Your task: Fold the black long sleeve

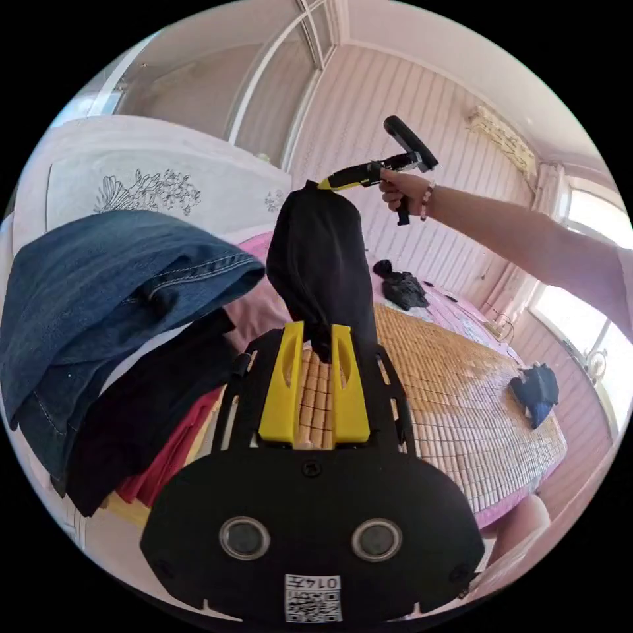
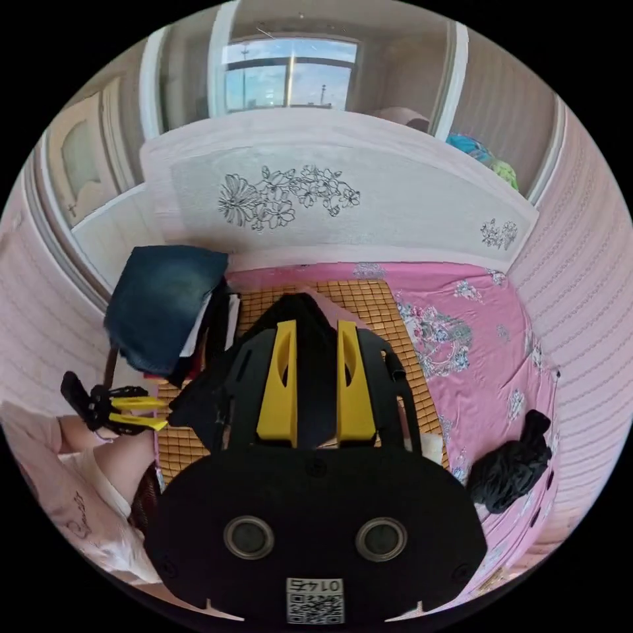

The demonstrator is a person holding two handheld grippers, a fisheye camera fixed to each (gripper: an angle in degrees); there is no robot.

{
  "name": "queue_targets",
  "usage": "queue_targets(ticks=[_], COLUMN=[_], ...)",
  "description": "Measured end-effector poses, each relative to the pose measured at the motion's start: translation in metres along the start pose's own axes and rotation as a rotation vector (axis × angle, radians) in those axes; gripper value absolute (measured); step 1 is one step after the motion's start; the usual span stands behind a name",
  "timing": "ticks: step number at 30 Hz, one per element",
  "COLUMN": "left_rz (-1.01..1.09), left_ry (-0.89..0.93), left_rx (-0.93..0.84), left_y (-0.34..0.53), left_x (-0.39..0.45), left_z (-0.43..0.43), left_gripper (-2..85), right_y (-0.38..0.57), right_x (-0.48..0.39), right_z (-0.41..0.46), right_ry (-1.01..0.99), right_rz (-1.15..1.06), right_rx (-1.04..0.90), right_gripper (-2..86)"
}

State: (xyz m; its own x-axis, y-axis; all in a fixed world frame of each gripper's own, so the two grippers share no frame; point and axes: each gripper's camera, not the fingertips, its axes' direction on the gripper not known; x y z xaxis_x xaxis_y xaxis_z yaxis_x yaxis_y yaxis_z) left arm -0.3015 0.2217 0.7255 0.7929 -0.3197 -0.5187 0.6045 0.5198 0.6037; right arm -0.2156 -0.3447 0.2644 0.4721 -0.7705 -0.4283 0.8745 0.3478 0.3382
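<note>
Black long sleeve (image 1: 320, 264) pinched by two claws: left (image 1: 315, 343), right (image 1: 323, 184).

Pink-panelled walls (image 1: 395, 99), sunlit window (image 2: 290, 76)

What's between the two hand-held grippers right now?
The black long sleeve, held in the air: the left hand-held gripper pinches its lower end, the right hand-held gripper its top, seen in the left gripper view.

- Long sleeve (image 1: 320, 264) hung between both claws above the bed (image 2: 475, 369), off the mat (image 1: 448, 389).
- Jeans (image 2: 165, 303) atop stacked clothes (image 1: 138, 428) at the headboard (image 2: 395, 198) corner of the bed.
- Bundled garment (image 2: 511, 465) near the opposite side edge of the bed.
</note>
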Motion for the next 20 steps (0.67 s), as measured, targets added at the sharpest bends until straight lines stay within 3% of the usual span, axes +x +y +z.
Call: queue_targets(ticks=[4,9,14,20], left_rz=[0.001,0.1,0.214,0.545], left_ry=[-0.019,0.122,0.324,0.603], left_rx=[-0.103,-0.211,-0.277,-0.305], left_y=[0.032,0.109,0.155,0.176], left_x=[-0.012,0.047,0.13,0.267], left_z=[0.011,-0.007,-0.011,0.006], left_gripper=[7.2,6.6,7.3,9.3], right_y=[0.024,0.208,0.488,0.677], right_x=[-0.01,-0.036,-0.089,-0.164], right_z=[0.06,0.045,-0.06,-0.199], right_ry=[-0.064,-0.134,-0.045,0.329], right_rz=[0.102,0.181,0.725,1.16], right_rx=[-0.031,-0.081,-0.16,-0.163], right_gripper=[10.8,10.3,10.1,10.3])
